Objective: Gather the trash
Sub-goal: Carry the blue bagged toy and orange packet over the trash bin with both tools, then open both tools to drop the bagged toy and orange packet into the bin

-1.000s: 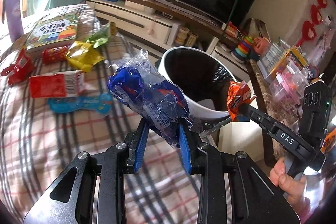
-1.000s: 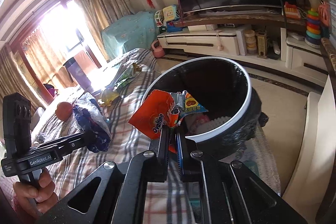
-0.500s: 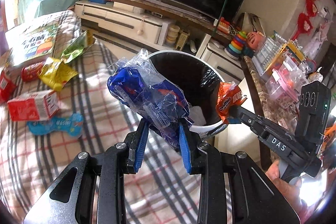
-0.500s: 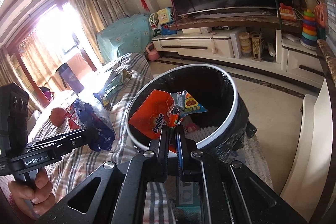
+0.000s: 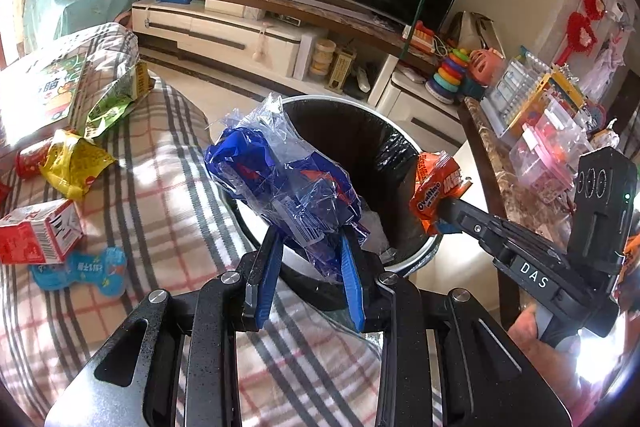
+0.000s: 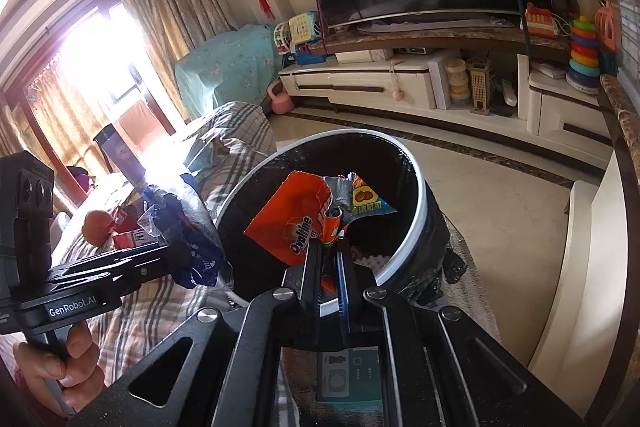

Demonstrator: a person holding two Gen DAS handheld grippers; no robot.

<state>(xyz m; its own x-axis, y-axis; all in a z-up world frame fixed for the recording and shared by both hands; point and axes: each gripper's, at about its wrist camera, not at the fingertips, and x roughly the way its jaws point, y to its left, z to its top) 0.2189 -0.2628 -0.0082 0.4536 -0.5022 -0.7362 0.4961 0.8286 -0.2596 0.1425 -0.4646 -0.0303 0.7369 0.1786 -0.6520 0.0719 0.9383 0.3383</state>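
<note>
Where readable, "Ovaltine" on orange wrapper (image 6: 294,223)

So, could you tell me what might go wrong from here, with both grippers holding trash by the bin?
1. The blue plastic bag in the left gripper bulges far past the fingers, so it may snag on the bin rim when released.
2. The right gripper pinches only a corner of the orange Ovaltine wrapper, which could slip early.

Blue wrapper (image 5: 288,187), orange packet (image 6: 296,223), plaid cover (image 5: 168,187), black bin (image 6: 416,195)
</note>
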